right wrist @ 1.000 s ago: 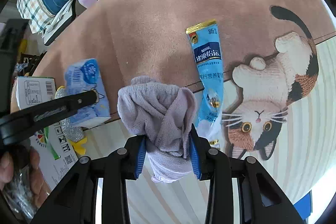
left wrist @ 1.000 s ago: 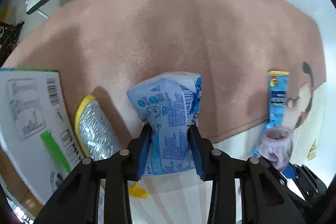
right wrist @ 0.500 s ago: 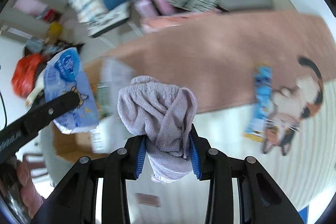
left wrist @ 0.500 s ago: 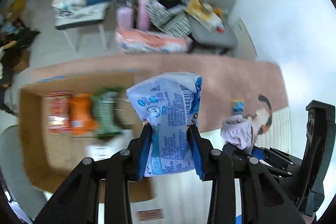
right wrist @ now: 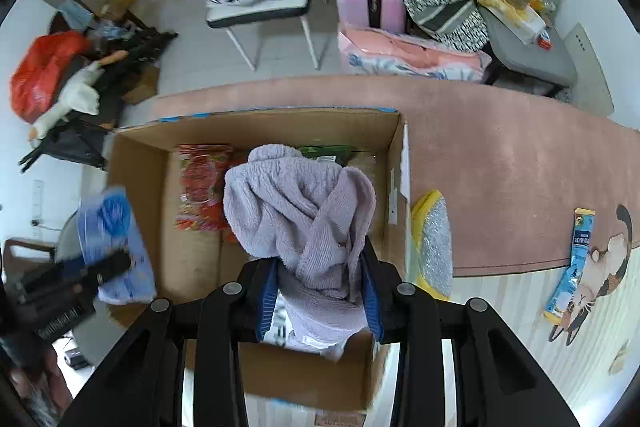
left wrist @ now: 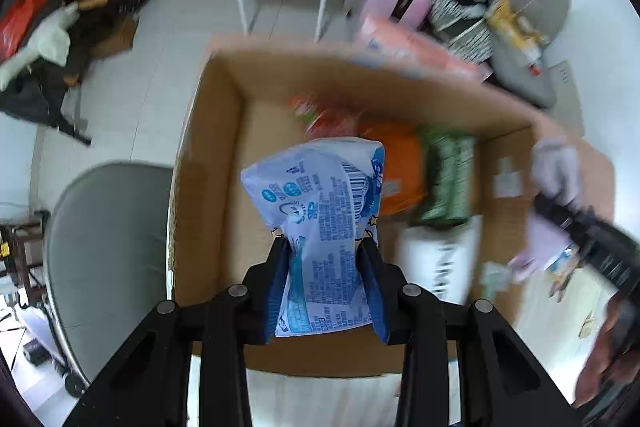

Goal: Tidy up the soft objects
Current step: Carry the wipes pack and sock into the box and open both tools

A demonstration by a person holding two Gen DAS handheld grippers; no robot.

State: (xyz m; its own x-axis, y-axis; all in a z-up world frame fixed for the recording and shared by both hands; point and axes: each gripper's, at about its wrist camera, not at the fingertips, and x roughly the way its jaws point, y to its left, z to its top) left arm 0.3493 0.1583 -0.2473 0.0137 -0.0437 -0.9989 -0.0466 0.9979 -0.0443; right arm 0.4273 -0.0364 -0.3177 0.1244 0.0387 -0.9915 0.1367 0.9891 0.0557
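Hovering over the cardboard box (right wrist: 136,163) already holding snack packs, left tongs (left wrist: 326,267) pinch a blue packet (left wrist: 324,227), right tongs (right wrist: 320,267) pinch a lilac towel (right wrist: 296,203); sponge (right wrist: 434,247) and sachet (right wrist: 574,259) remain outside.

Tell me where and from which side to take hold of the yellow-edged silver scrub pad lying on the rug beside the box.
Grip the scrub pad across its narrow width near the middle, coming straight down from above. It lies flat on the pink rug, long axis running alongside the cardboard box wall, so the tongs should probably straddle the yellow edge and the outer silver edge.
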